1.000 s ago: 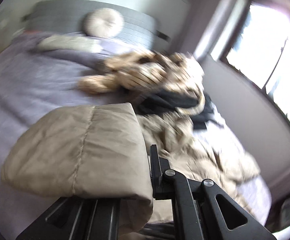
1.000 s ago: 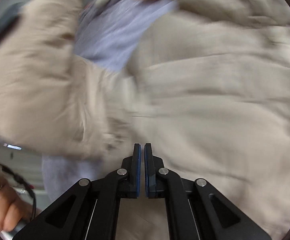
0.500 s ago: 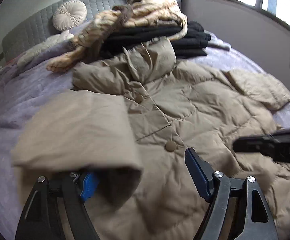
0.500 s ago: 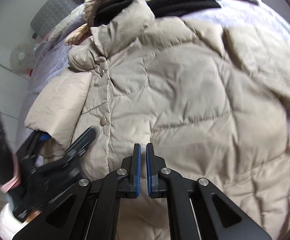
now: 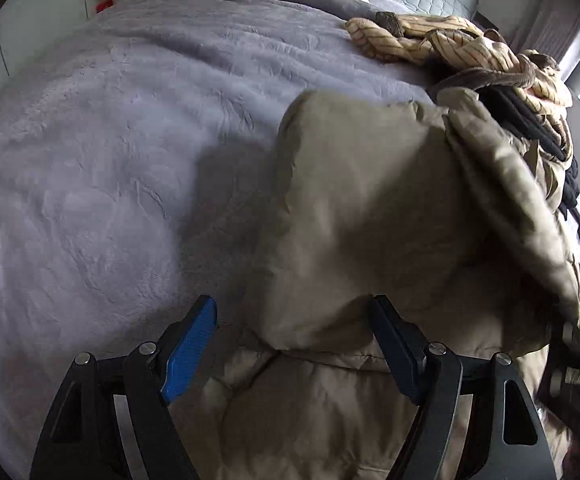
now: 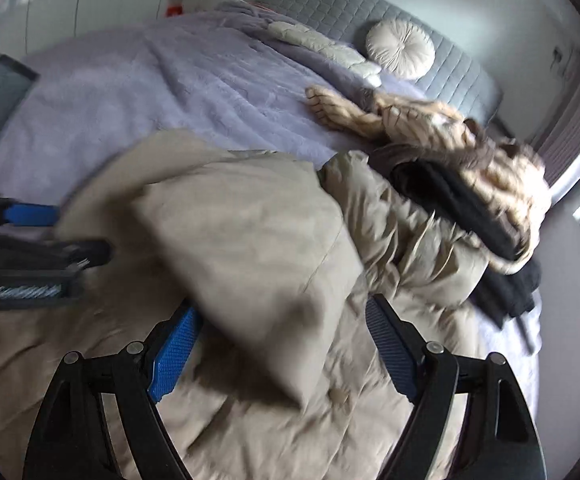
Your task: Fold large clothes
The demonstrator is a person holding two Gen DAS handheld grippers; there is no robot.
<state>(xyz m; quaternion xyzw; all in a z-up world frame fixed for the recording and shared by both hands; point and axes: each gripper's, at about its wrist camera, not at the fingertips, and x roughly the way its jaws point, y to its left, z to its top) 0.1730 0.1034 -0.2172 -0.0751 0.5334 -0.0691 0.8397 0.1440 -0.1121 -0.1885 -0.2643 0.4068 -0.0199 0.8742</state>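
Observation:
A beige puffer jacket (image 6: 390, 240) lies spread on the bed, with one sleeve (image 5: 370, 208) folded over its front. My left gripper (image 5: 294, 344) stands open low over the jacket's edge; the sleeve's end lies loose between its blue pads, and the left pad (image 5: 190, 344) is clear of the cloth. My right gripper (image 6: 282, 344) is opening, and the blurred sleeve (image 6: 250, 248) lies between its fingers with no pad pressing on it. In the right wrist view the left gripper (image 6: 30, 240) shows at the left edge.
A lilac fleece blanket (image 5: 110, 140) covers the bed to the left of the jacket. A heap of striped cream cloth (image 6: 430, 120) and black clothes (image 6: 458, 204) sits beyond the collar. A round cushion (image 6: 400, 50) leans on the grey headboard (image 6: 330, 4). A window is at the right.
The left gripper let go of the sleeve, which now rests across the jacket front. The right gripper went from shut to open. Both views swung toward the headboard.

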